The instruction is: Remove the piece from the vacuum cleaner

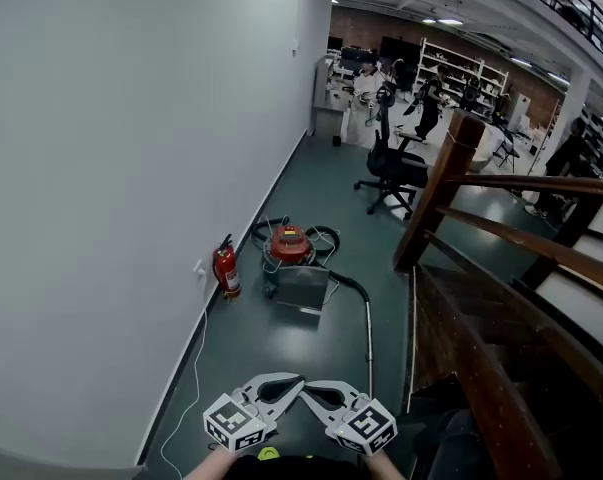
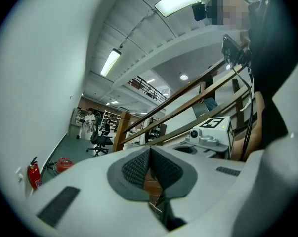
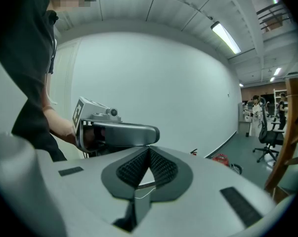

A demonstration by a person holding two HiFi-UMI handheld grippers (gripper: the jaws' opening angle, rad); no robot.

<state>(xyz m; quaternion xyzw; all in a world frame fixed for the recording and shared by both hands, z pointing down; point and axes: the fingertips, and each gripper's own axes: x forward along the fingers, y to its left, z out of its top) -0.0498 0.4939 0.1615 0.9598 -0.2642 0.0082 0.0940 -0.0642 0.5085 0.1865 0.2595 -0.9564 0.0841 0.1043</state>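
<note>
The red vacuum cleaner (image 1: 288, 243) stands on the floor by the white wall, a few steps ahead of me, with a metal box part (image 1: 303, 286) in front of it. Its hose runs into a long wand (image 1: 369, 328) lying on the floor. In the left gripper view the vacuum cleaner (image 2: 63, 164) is small and far away, and so is the vacuum cleaner (image 3: 220, 158) in the right gripper view. My left gripper (image 1: 293, 380) and right gripper (image 1: 311, 388) are held close to my body, tips pointing at each other. Both are shut and hold nothing.
A red fire extinguisher (image 1: 226, 270) stands against the wall left of the vacuum. A wooden stair railing (image 1: 501, 238) runs along the right. A black office chair (image 1: 391, 168) stands further down the corridor. People move about among shelves at the far end.
</note>
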